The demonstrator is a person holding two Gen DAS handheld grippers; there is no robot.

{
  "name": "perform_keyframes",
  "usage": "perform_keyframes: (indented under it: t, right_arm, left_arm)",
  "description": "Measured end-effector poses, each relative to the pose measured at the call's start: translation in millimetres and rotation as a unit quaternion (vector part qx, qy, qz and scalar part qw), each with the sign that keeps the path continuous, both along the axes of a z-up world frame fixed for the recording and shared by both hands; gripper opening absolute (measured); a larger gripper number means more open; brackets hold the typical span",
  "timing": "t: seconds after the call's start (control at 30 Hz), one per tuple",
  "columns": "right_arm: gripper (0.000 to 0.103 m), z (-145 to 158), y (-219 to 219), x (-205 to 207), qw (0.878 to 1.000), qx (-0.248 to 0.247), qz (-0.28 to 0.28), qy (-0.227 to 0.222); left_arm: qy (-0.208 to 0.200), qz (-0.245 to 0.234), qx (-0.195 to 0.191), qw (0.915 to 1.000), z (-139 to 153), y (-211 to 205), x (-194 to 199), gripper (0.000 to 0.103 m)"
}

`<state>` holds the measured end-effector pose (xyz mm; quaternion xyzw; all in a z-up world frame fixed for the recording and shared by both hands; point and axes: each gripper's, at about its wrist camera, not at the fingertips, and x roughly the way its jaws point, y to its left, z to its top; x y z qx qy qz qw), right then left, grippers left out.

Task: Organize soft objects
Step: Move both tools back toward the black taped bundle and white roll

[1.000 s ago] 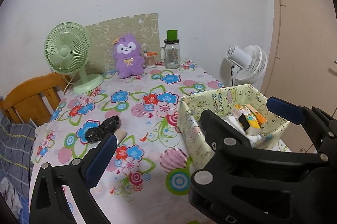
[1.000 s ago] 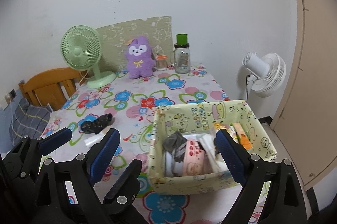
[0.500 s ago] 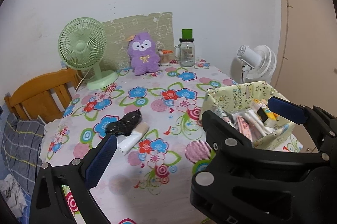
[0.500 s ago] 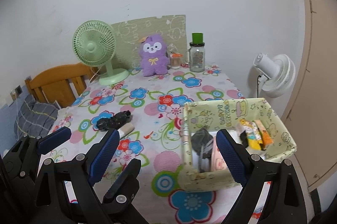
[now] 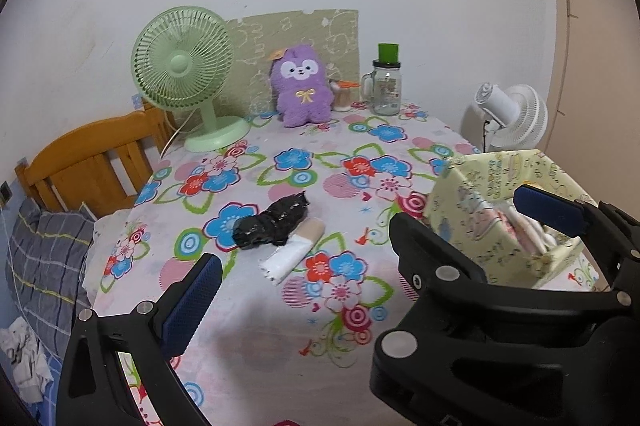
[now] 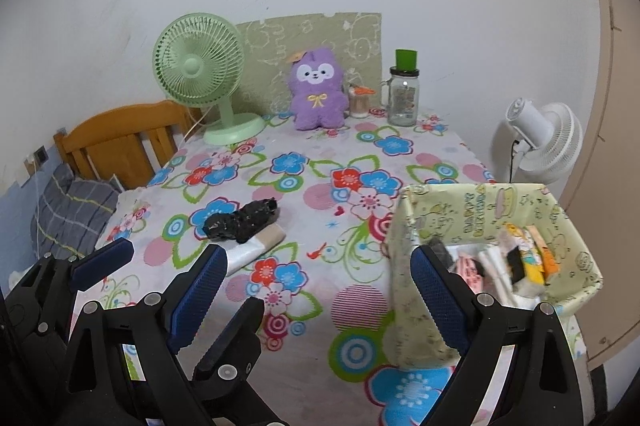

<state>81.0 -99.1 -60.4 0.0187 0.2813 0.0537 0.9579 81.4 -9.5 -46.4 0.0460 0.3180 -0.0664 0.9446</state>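
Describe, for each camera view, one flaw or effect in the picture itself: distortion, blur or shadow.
Left wrist view: fisheye bends the wall edge, corners are black, and a soft shadow falls on the tablecloth near the left gripper. Right wrist view: same curved distortion; the near wall of the fabric box looks smeared with blur, while the purple plush toy stays sharp.

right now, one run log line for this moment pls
left gripper: open, empty | right gripper: open, empty | black crumpled soft bundle: on floral tablecloth | yellow-green fabric box: partly filled
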Motion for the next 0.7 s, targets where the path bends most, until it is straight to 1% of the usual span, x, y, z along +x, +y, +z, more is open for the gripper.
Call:
perform_keyframes:
  t: [0.33, 0.7]
  right_arm:
    - [0.095, -13.2, 27.7, 26.5, 1.000, -0.006, 0.016, 0.020]
    - [0.095, -30.4, 46.1, 59.9, 0.999, 0.001, 0.025, 0.045]
  left_arm:
    - [0.021, 0.022, -0.001, 0.9995, -16.9, 28.0, 23.1, 0.103]
    - [0.042, 0.039, 0.011, 0.9983, -33.3, 50.4, 51.8, 0.103]
